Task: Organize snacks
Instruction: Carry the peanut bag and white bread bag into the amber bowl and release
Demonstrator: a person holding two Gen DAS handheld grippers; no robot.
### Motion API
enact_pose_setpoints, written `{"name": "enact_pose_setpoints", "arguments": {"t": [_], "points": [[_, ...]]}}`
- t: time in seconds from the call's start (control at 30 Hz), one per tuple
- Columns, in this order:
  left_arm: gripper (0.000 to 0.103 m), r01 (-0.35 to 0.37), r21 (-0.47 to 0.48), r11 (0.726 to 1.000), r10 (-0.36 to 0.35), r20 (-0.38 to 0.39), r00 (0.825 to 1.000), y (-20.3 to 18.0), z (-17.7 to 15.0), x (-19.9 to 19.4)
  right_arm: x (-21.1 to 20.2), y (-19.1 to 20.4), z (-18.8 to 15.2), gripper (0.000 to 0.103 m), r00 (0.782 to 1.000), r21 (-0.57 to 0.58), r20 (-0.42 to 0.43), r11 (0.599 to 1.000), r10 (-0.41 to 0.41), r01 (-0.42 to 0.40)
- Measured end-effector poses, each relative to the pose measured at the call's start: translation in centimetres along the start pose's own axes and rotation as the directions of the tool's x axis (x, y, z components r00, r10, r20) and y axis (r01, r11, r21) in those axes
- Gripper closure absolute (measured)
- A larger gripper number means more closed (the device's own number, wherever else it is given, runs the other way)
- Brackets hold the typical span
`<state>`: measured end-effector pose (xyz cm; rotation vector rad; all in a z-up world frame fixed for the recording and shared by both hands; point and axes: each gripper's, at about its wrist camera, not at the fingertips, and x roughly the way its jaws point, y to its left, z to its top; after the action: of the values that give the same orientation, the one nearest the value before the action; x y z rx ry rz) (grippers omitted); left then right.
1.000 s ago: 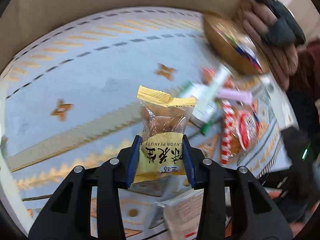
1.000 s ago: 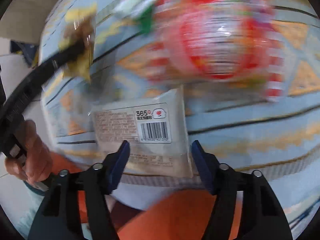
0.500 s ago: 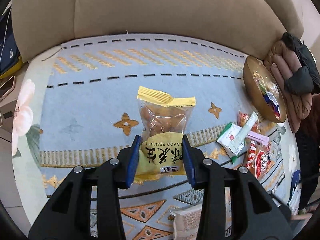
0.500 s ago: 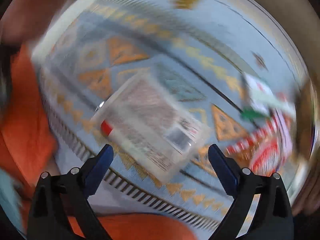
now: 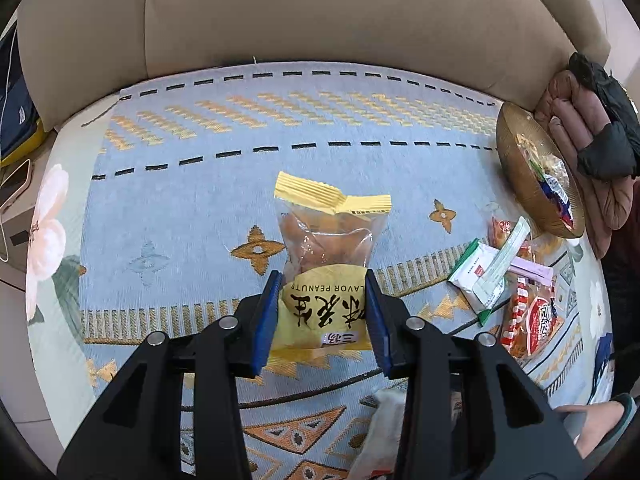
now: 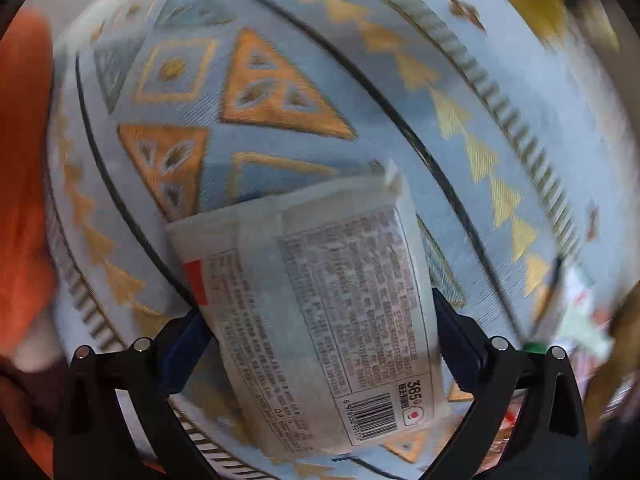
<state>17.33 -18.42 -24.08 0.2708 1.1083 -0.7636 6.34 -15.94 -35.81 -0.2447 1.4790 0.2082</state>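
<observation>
A yellow and clear peanut packet (image 5: 328,236) hangs above the patterned blue cloth (image 5: 192,208), with my left gripper (image 5: 322,300) shut on its lower end. In the right wrist view, a white packet (image 6: 320,280) with a barcode lies printed side up on the cloth. My right gripper (image 6: 320,332) points down over it, jaws opening wide, and the packet lies between the fingers with no pad pressing it. The same white packet (image 5: 380,432) peeks out under my left gripper. A golden bowl (image 5: 512,152) with several snacks stands at the right.
A heap of snack packets (image 5: 516,296) lies on the cloth below the bowl. A person's hand (image 5: 580,112) with a dark glove rests beside the bowl. The beige sofa back (image 5: 320,12) rises behind the cloth. A foot in a slipper (image 5: 604,420) shows at lower right.
My left gripper swung left with the peanut packet, then held still. My right gripper's jaws spread wide, rolled round, and now straddle the white packet.
</observation>
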Motion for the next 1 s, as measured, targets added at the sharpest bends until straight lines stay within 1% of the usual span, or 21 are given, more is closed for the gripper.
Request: {"name": "enact_pose_setpoints", "arguments": {"t": [0.03, 0.07, 0.1, 0.17, 0.2, 0.27, 0.33, 0.37, 0.43, 0.47, 0.5, 0.53, 0.57, 0.6, 0.63, 0.7, 0.73, 0.8, 0.83, 0.9, 1.0], "points": [[0.063, 0.003, -0.004, 1.000, -0.003, -0.001, 1.000, 0.1, 0.0, 0.1, -0.2, -0.8, -0.4, 0.011, 1.000, 0.054, 0.010, 0.998, 0.023, -0.023], [0.063, 0.006, -0.006, 1.000, -0.006, -0.002, 1.000, 0.1, 0.1, 0.2, -0.5, -1.0, -0.8, 0.019, 0.999, 0.077, 0.021, 0.996, 0.032, -0.033], [0.063, 0.007, -0.008, 1.000, -0.007, -0.005, 1.000, 0.1, 0.1, 0.3, -1.0, -1.4, -1.2, 0.021, 0.998, 0.115, 0.043, 0.992, 0.040, -0.045], [0.063, -0.001, -0.013, 1.000, 0.001, -0.005, 1.000, 0.0, 0.0, 0.5, -1.4, -2.0, -1.5, 0.024, 0.996, 0.180, 0.069, 0.981, 0.058, -0.069], [0.063, -0.011, -0.024, 1.000, 0.011, 0.003, 1.000, 0.1, -0.1, 0.4, -2.2, -2.2, -1.8, 0.025, 0.994, 0.228, 0.101, 0.972, 0.036, -0.058], [0.063, -0.022, -0.047, 0.999, 0.023, 0.020, 1.000, 0.4, 0.0, 0.2, -4.2, -3.2, -3.0, 0.025, 0.987, 0.320, 0.159, 0.946, 0.010, -0.061], [0.063, -0.033, -0.064, 0.997, 0.036, 0.041, 0.999, 0.7, 0.1, 0.0, -6.3, -3.6, -4.1, 0.025, 0.970, 0.424, 0.244, 0.899, 0.000, -0.107], [0.063, -0.043, -0.067, 0.997, 0.046, 0.051, 0.998, 0.7, 0.1, -0.1, -6.3, -3.6, -4.1, 0.025, 0.970, 0.424, 0.244, 0.899, 0.000, -0.107], [0.063, -0.058, -0.060, 0.996, 0.062, 0.066, 0.996, 0.4, 0.0, -0.2, -7.7, -4.1, -5.9, 0.025, 0.954, 0.511, 0.298, 0.848, -0.021, -0.141], [0.063, -0.065, -0.053, 0.996, 0.069, 0.073, 0.995, 0.2, 0.0, -0.2, -8.0, -4.5, -7.2, 0.025, 0.940, 0.571, 0.340, 0.796, -0.007, -0.201], [0.063, -0.074, -0.042, 0.996, 0.078, 0.082, 0.994, -0.2, -0.2, -0.1, -7.7, -4.1, -7.8, 0.025, 0.931, 0.593, 0.364, 0.768, 0.010, -0.240], [0.063, -0.079, -0.035, 0.996, 0.082, 0.089, 0.993, -0.5, -0.2, -0.1, -7.1, -4.3, -8.7, 0.025, 0.921, 0.623, 0.388, 0.727, 0.033, -0.288], [0.063, -0.083, -0.026, 0.996, 0.085, 0.098, 0.992, -0.9, -0.4, 0.0, -6.8, -5.0, -8.7, 0.025, 0.929, 0.643, 0.368, 0.712, 0.036, -0.283], [0.063, -0.087, -0.013, 0.996, 0.088, 0.106, 0.991, -1.4, -0.5, -0.1, -6.6, -5.3, -7.3, 0.025, 0.937, 0.654, 0.347, 0.707, 0.035, -0.269], [0.063, -0.092, -0.002, 0.996, 0.091, 0.115, 0.989, -1.7, -0.6, -0.1, -6.3, -5.7, -7.2, 0.025, 0.941, 0.664, 0.337, 0.700, 0.034, -0.263], [0.063, -0.088, 0.015, 0.996, 0.085, 0.134, 0.987, -2.1, -0.7, -0.5, -5.8, -5.8, -7.1, 0.025, 0.937, 0.675, 0.347, 0.680, 0.047, -0.285], [0.063, -0.081, 0.022, 0.996, 0.077, 0.145, 0.986, -2.2, -0.7, -0.8, -5.1, -5.5, -5.7, 0.025, 0.937, 0.680, 0.345, 0.675, 0.050, -0.286], [0.063, -0.080, 0.026, 0.996, 0.075, 0.168, 0.983, -2.4, -0.8, -1.1, -5.7, -5.9, -6.1, 0.025, 0.936, 0.688, 0.349, 0.665, 0.045, -0.289], [0.063, -0.082, 0.027, 0.996, 0.076, 0.179, 0.981, -2.5, -0.8, -1.2, -6.5, -6.4, -7.3, 0.025, 0.933, 0.688, 0.357, 0.663, 0.047, -0.296], [0.063, -0.086, 0.016, 0.996, 0.081, 0.192, 0.978, -2.5, -0.9, -1.3, -7.1, -6.8, -8.2, 0.025, 0.928, 0.689, 0.370, 0.658, 0.040, -0.304], [0.063, -0.088, 0.011, 0.996, 0.085, 0.189, 0.978, -2.5, -1.0, -1.0, -7.2, -6.6, -8.7, 0.025, 0.926, 0.690, 0.376, 0.657, 0.031, -0.302]]}}
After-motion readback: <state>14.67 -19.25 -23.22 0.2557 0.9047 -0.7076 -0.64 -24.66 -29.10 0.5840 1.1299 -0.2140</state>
